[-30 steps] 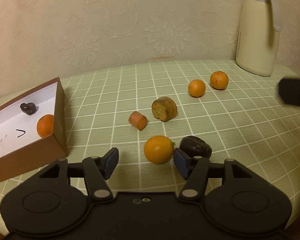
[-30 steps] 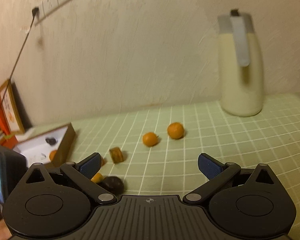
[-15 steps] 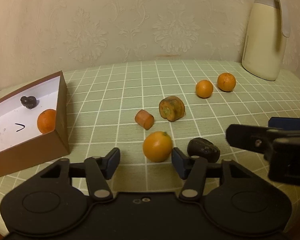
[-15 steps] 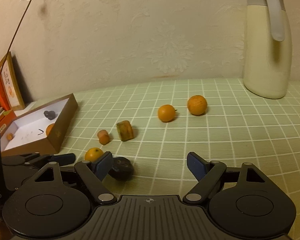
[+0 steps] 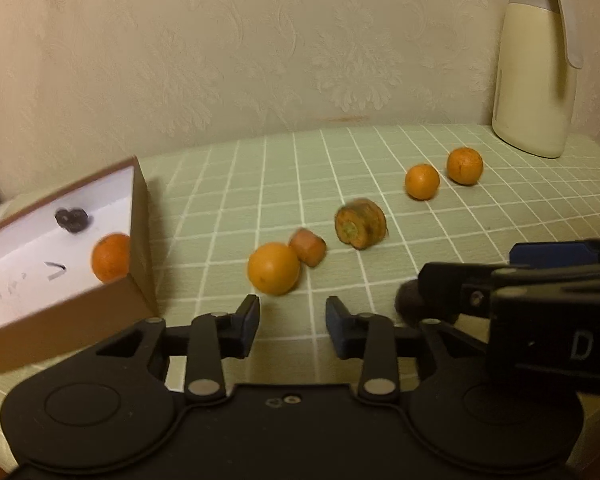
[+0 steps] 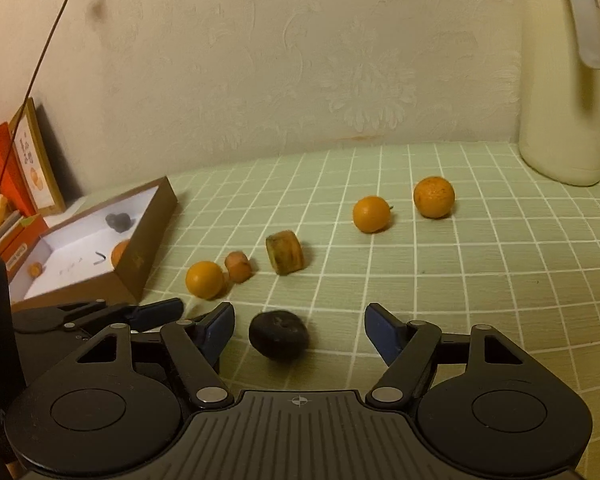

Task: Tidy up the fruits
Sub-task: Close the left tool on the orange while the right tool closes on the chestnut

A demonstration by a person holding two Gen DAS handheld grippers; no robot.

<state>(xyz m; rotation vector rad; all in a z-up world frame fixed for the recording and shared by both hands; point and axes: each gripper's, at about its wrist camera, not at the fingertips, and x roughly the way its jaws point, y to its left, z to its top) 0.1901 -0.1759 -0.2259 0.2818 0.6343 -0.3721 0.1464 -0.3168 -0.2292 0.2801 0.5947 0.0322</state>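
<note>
My left gripper (image 5: 293, 318) hovers low over the green checked cloth, jaws closing with nothing between them. An orange (image 5: 274, 268) lies just ahead of its tips, touching a small carrot piece (image 5: 308, 246). My right gripper (image 6: 300, 326) straddles a dark round fruit (image 6: 278, 334). Its jaws are closing and the pads (image 6: 220, 326) stand clear of the fruit, which sits nearer the left pad. In the left wrist view the right gripper (image 5: 496, 276) hides most of that dark fruit (image 5: 406, 304). The brown box (image 5: 140, 216) at left holds an orange (image 5: 110, 258) and a dark fruit (image 5: 72, 220).
A thick carrot chunk (image 5: 360, 222) lies mid-table, with two more oranges (image 5: 422, 181) (image 5: 465, 166) behind it. A cream thermos jug (image 5: 536, 68) stands at the back right by the wall. Books and a framed picture (image 6: 32, 160) lean beyond the box.
The left jaws narrowed and the orange that sat between their tips now lies ahead of them by the carrot piece. The right gripper came down around the dark fruit and narrowed.
</note>
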